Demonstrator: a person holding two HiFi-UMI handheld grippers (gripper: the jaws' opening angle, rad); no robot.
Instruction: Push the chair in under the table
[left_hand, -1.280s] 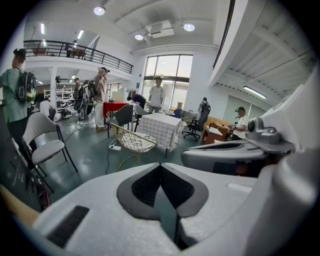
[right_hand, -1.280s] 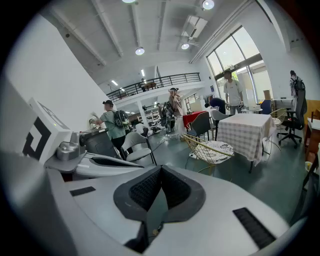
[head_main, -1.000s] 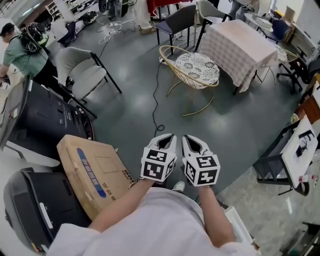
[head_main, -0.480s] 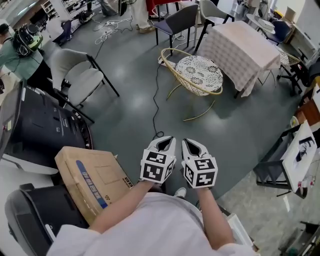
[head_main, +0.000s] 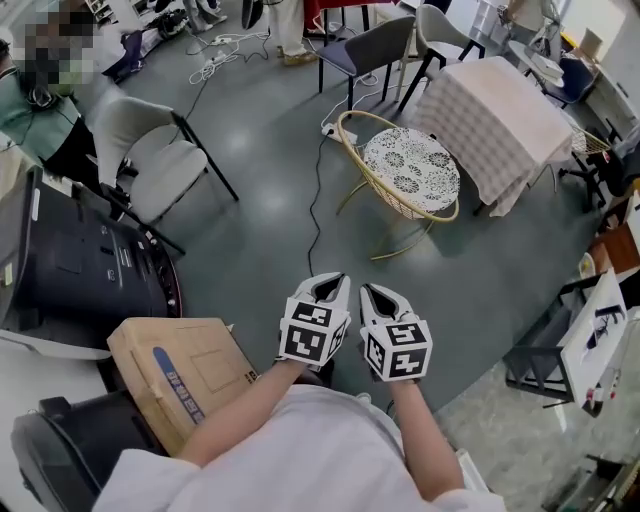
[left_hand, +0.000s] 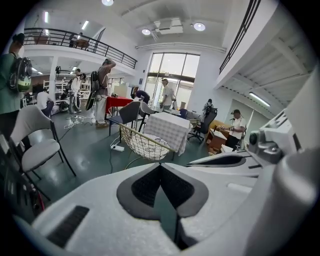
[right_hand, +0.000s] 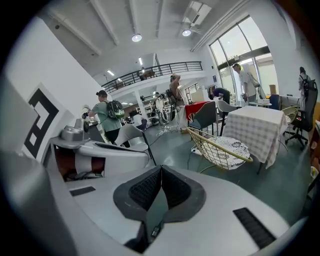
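A gold wire chair with a patterned white cushion stands on the grey floor, pulled out from a table draped in a checked cloth. Both show ahead in the left gripper view as chair and table, and in the right gripper view as chair and table. My left gripper and right gripper hang side by side, well short of the chair, both shut and empty.
A black power cable trails across the floor between me and the chair. A white-seat chair stands at the left, a cardboard box and dark machine at my near left. Dark chairs stand behind the table. People stand farther back.
The chair and table have drawn closer and lower in the head view as I walked toward them. Both grippers stayed shut, side by side in front of me.
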